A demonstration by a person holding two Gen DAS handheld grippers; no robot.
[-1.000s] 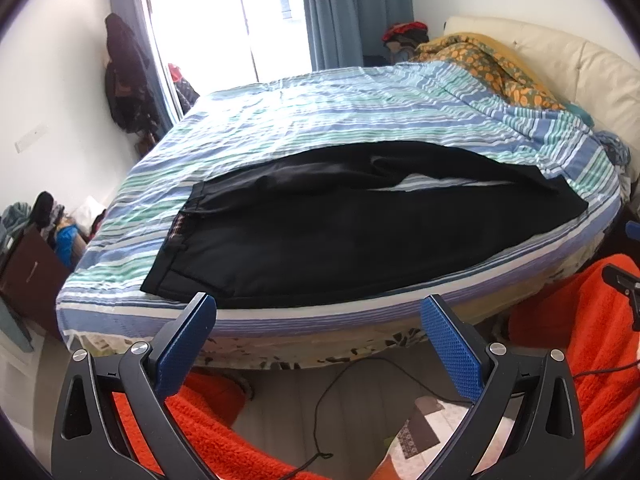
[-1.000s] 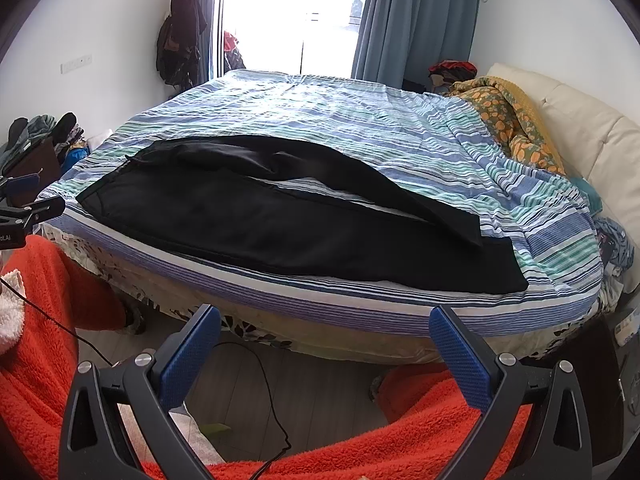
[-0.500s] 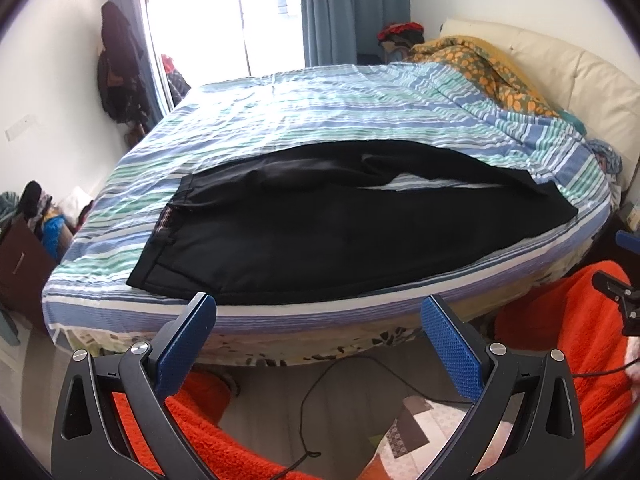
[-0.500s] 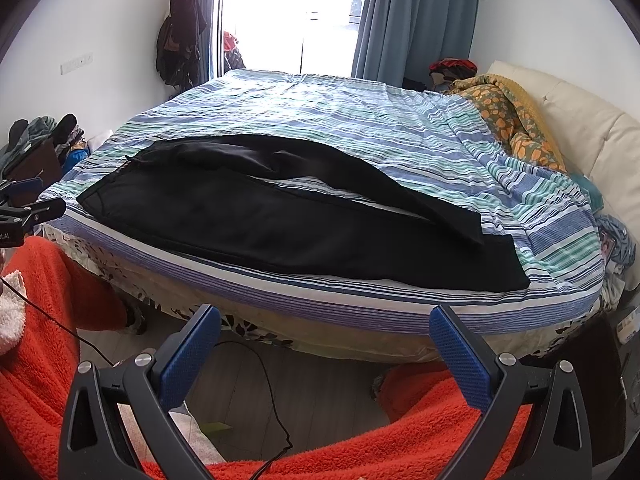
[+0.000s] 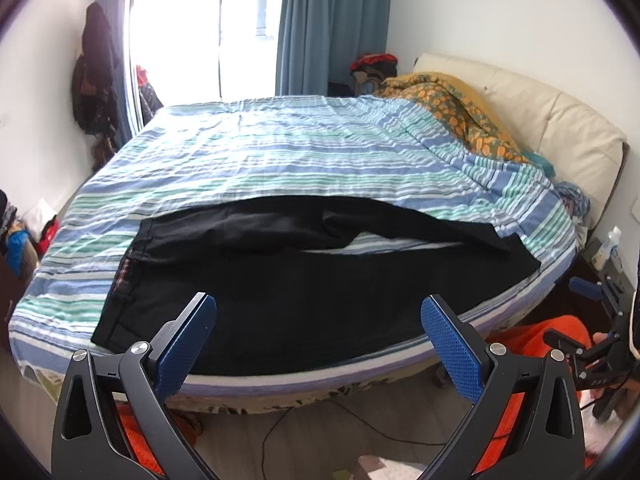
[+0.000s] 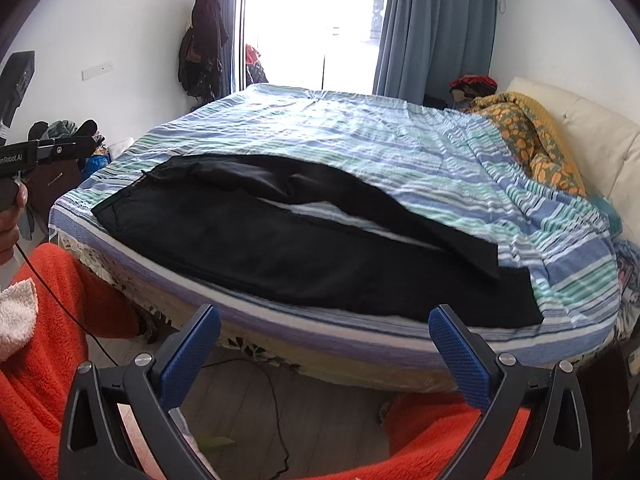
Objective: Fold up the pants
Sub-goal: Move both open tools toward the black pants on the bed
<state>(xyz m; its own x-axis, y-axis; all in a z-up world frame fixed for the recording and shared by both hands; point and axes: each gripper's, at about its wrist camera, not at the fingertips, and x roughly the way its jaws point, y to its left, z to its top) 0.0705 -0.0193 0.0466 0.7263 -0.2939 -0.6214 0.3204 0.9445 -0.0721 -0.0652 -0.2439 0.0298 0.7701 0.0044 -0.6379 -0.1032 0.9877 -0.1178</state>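
Observation:
Black pants lie spread along the near edge of a bed with a striped blue and green cover, waistband to the left, legs to the right with a gap between them. They also show in the right wrist view. My left gripper is open and empty, just above the near edge of the pants near the waist end. My right gripper is open and empty, in front of the bed edge below the legs.
An orange patterned blanket and a cream headboard are at the right. Clothes hang by the window. A black cable lies on the wood floor. The person's orange fleece fills the lower corners.
Both grippers have moved up and forward toward the bed. The left one now reaches over the near edge of the pants. The pants have not moved.

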